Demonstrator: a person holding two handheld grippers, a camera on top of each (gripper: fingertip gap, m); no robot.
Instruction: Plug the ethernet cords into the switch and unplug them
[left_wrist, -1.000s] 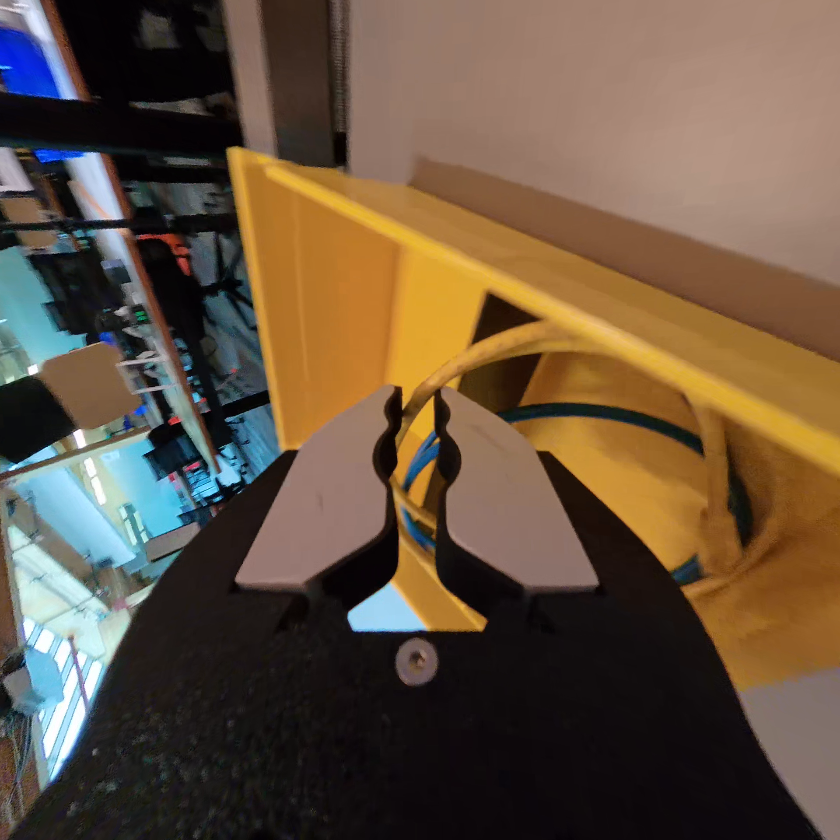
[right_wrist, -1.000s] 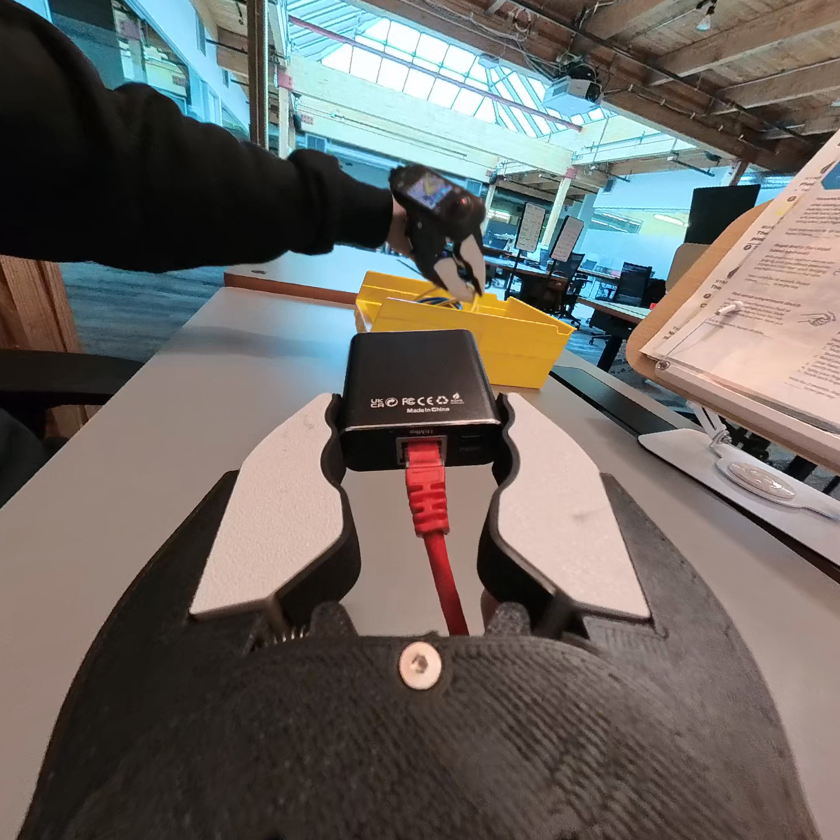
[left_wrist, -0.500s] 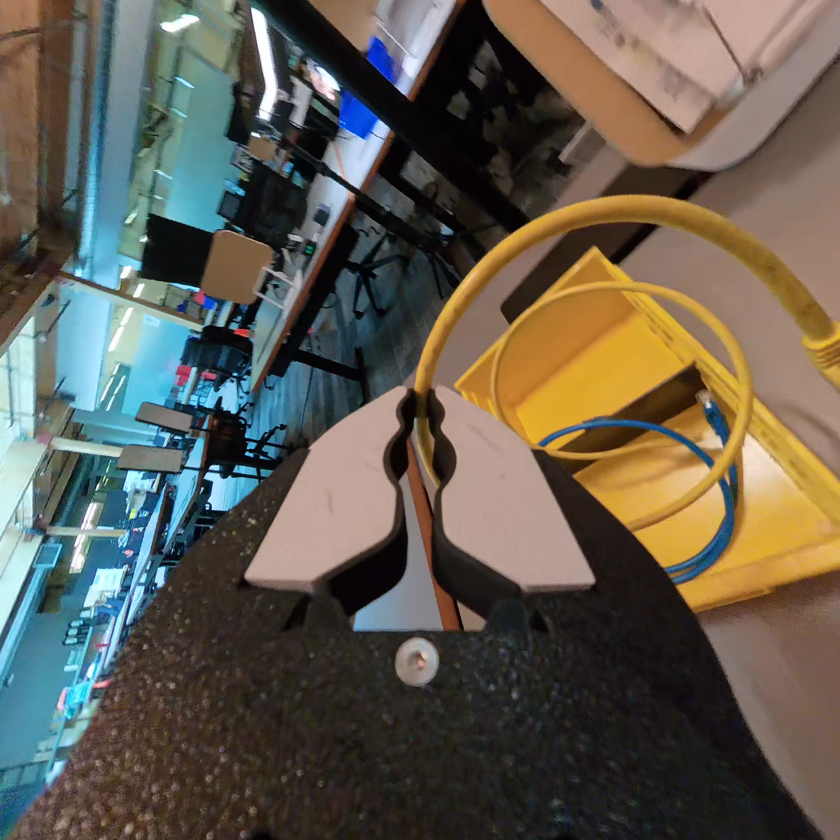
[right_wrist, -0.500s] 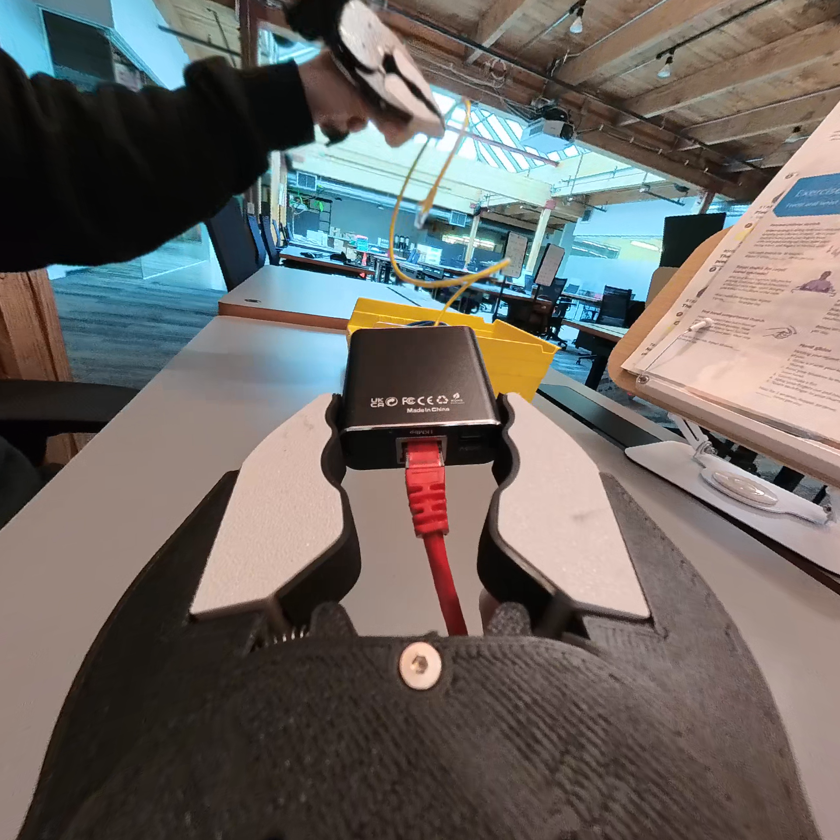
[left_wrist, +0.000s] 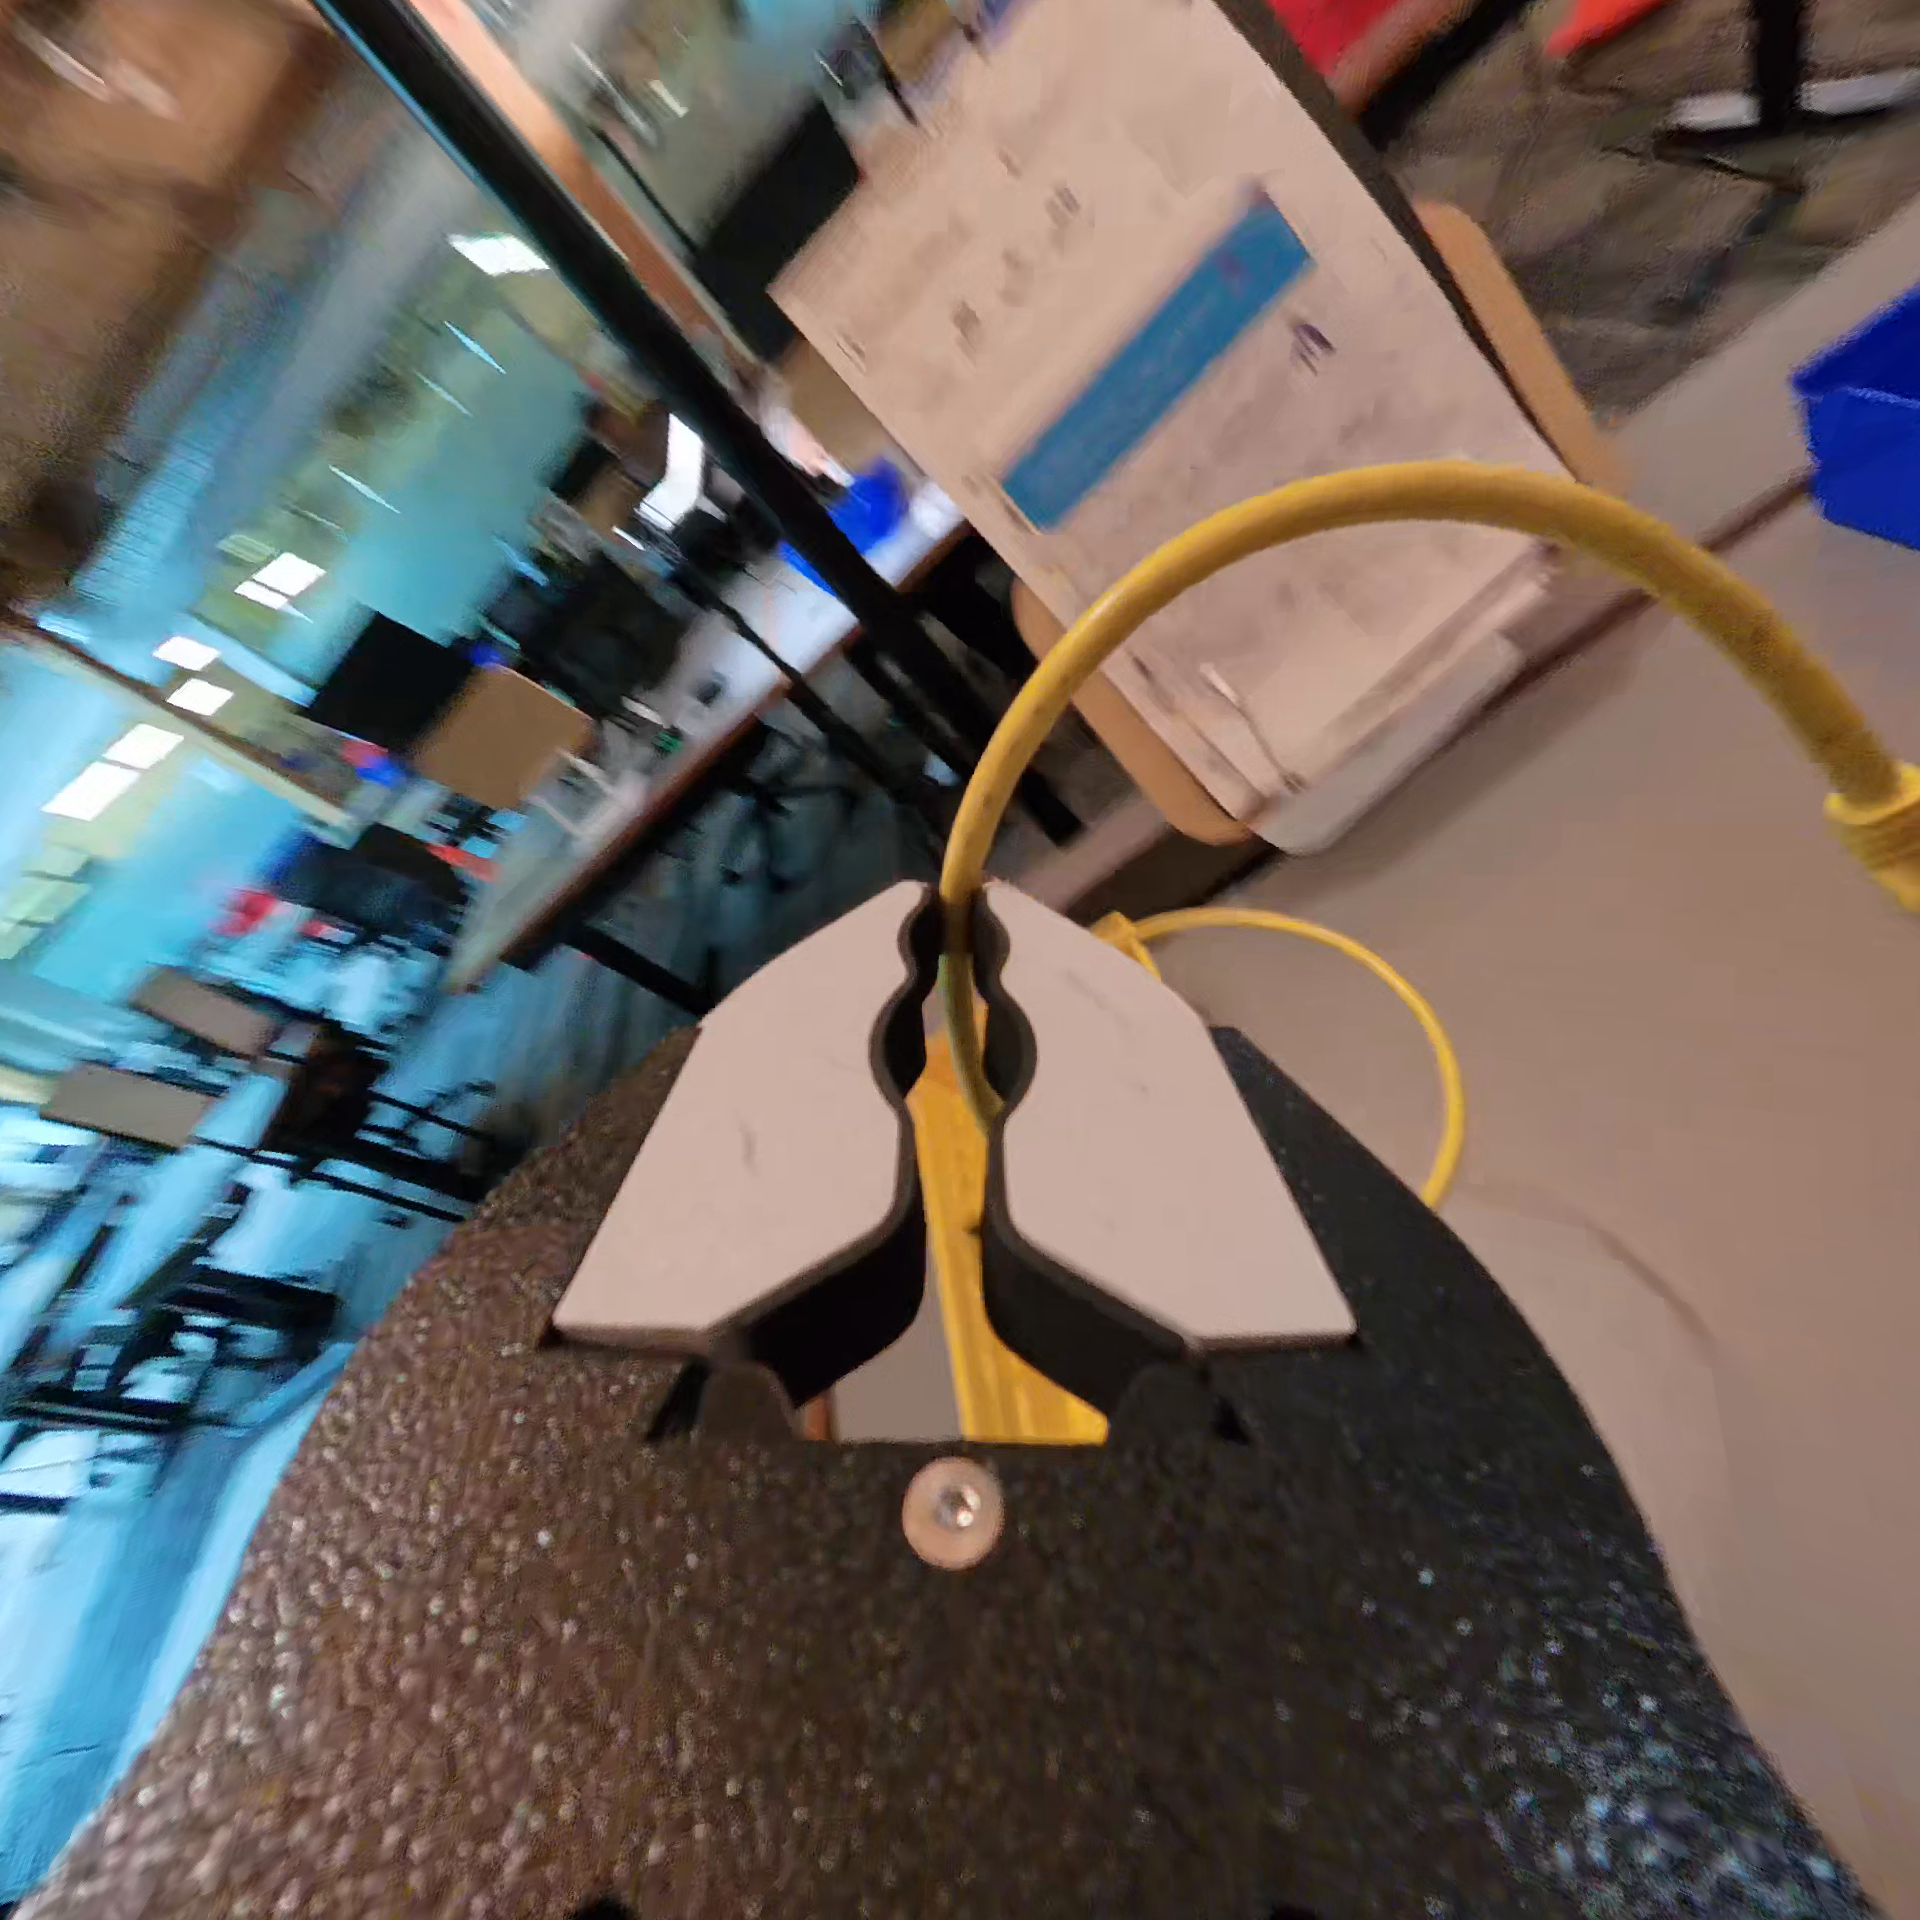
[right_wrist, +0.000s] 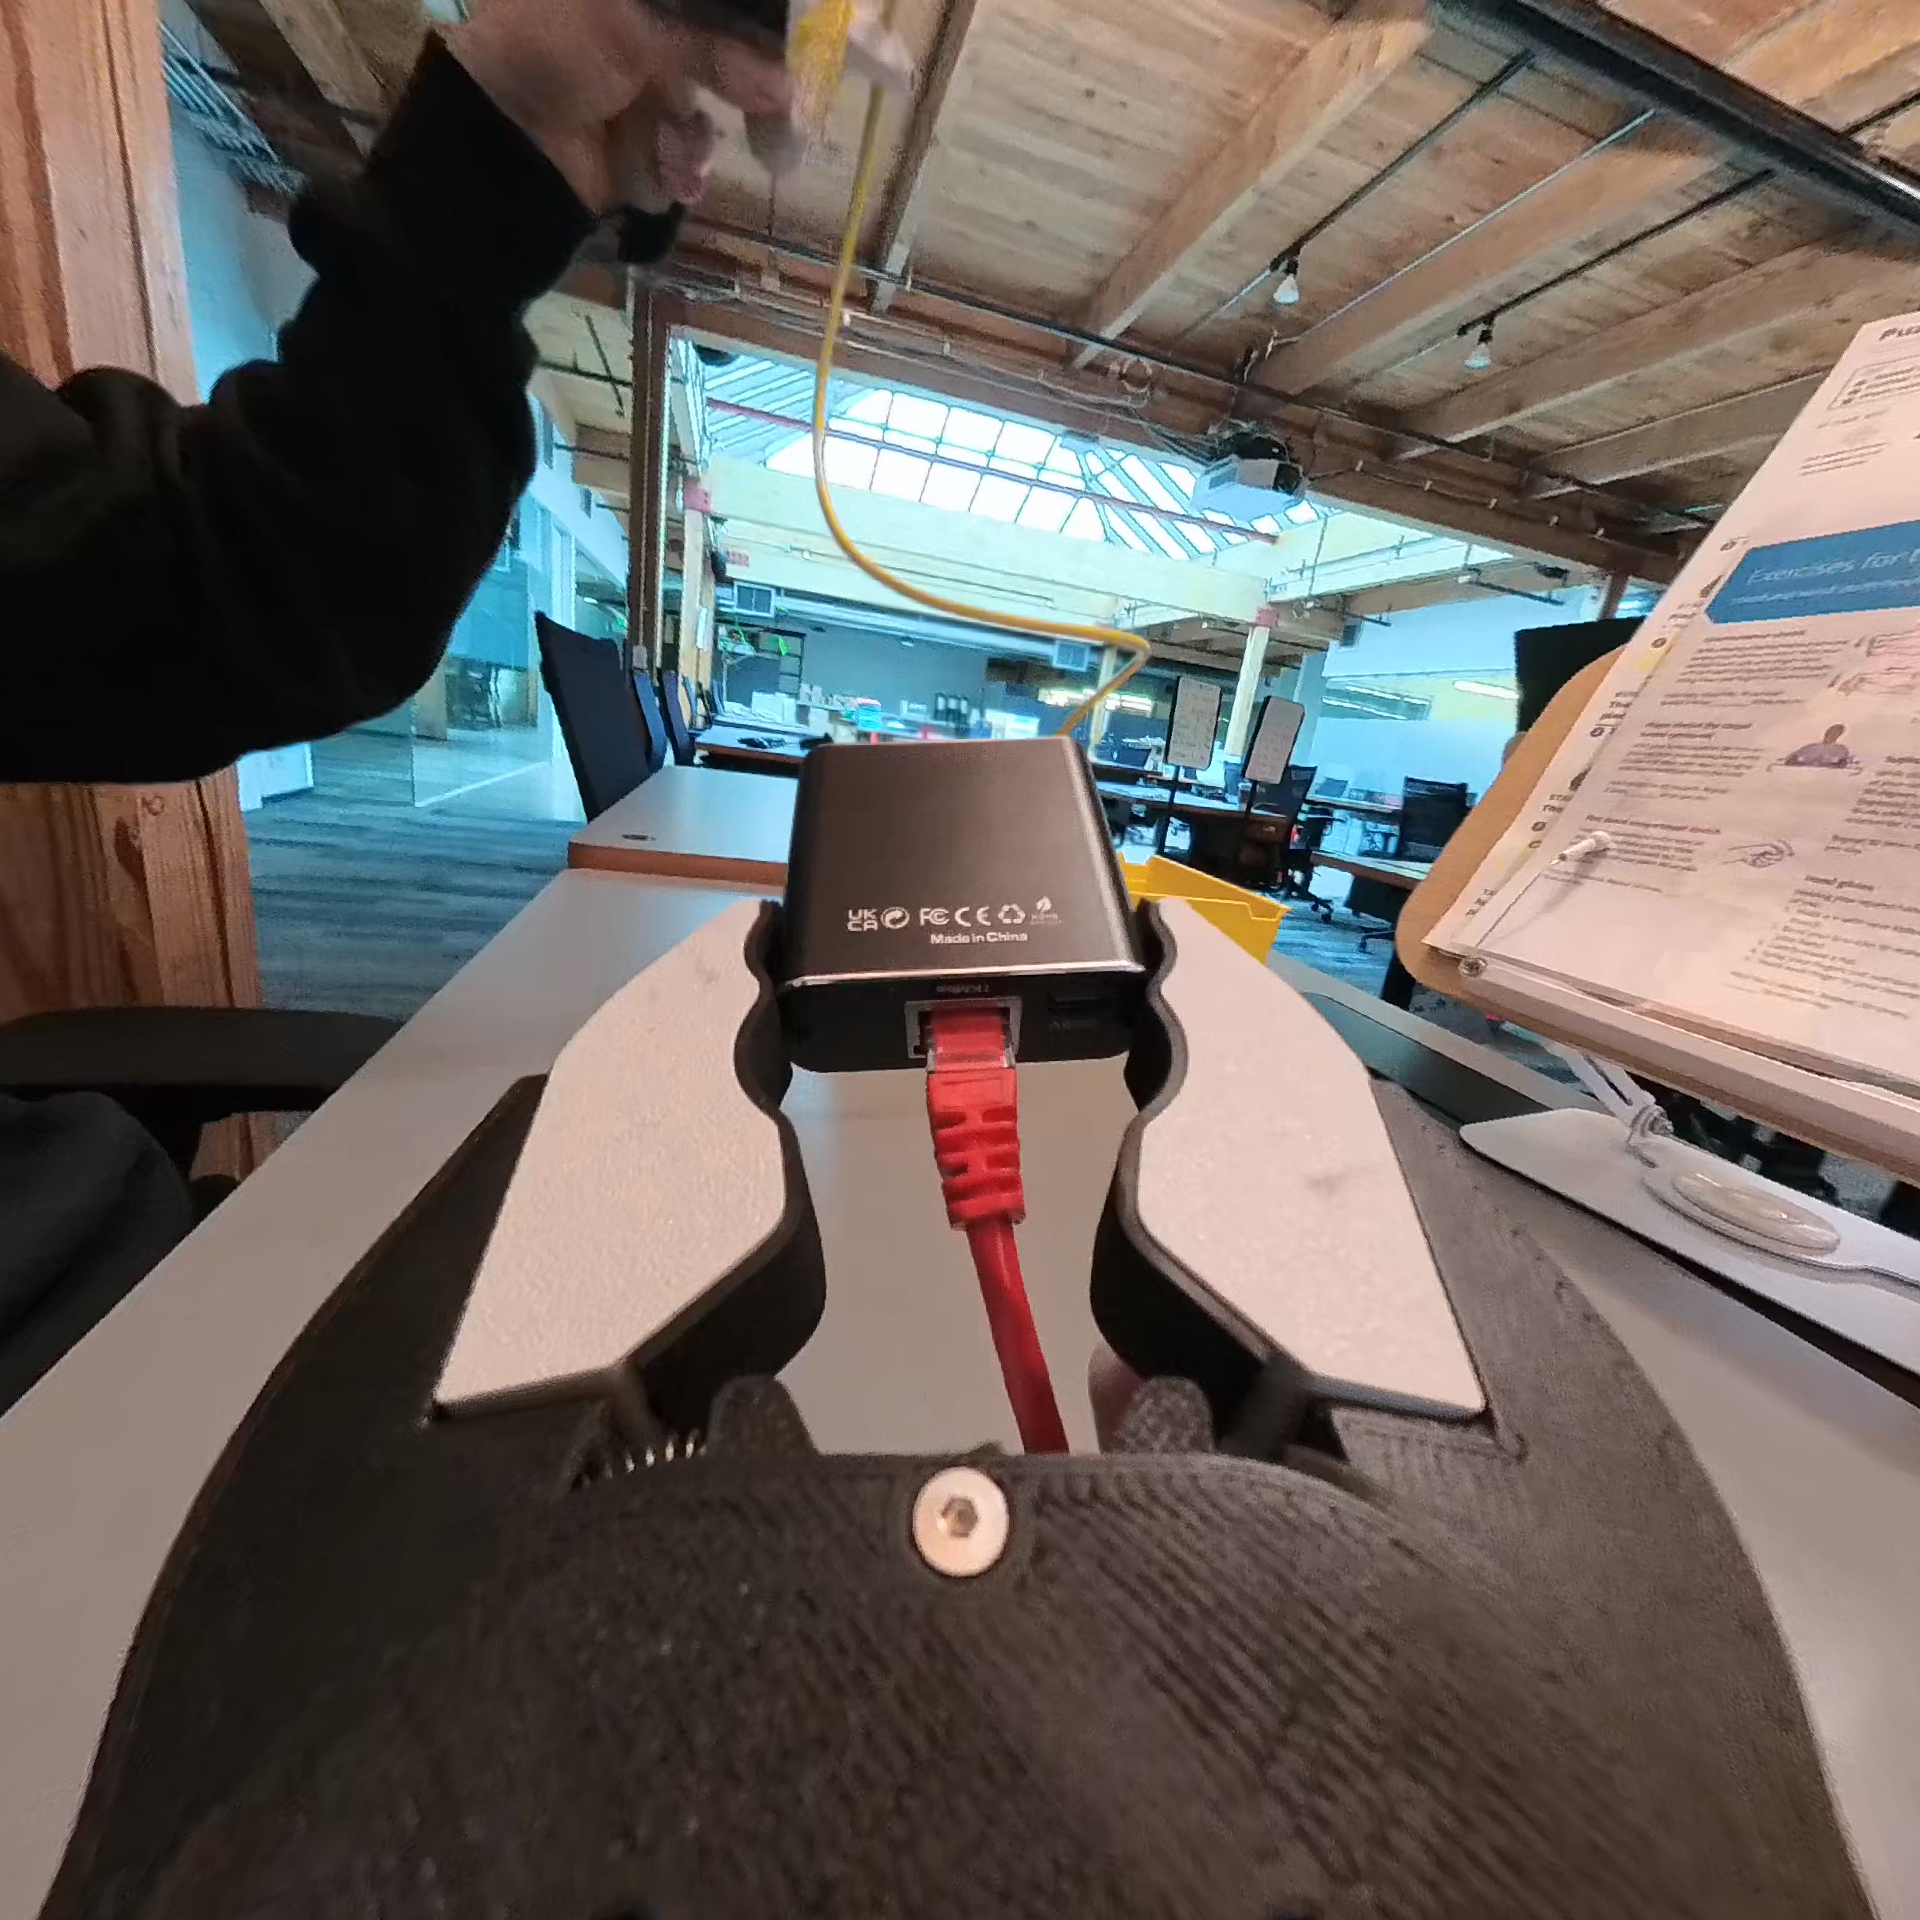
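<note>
Two grippers, two jobs. In the left wrist view, my left gripper (left_wrist: 956, 935) has its jaws pinched together on the yellow ethernet cord (left_wrist: 1299, 520), caught right at the fingertips. I hold it partway along its length, so the cord arches up and over to the right, and its yellow plug (left_wrist: 1886, 842) hangs at the right edge, pointing down and right. A second loop of the same cord curls over the grey table (left_wrist: 1662, 1143) beyond my fingers. Gripping this far from the plug leaves it swinging free, I reckon; a re-grip nearer the plug looks likely before any insertion.

Over to the right wrist view: my right gripper (right_wrist: 956, 997) is clamped on the black switch (right_wrist: 951, 873), one finger on each side wall, steadying it above the table as a fixed target. Its long axis runs away from me, port face toward me. The red ethernet cord (right_wrist: 982, 1174) is already seated in the near port, running straight back between my fingers. High at far left, the left gripper lifts the yellow cord clear of the yellow bin (right_wrist: 1216, 899).
</note>
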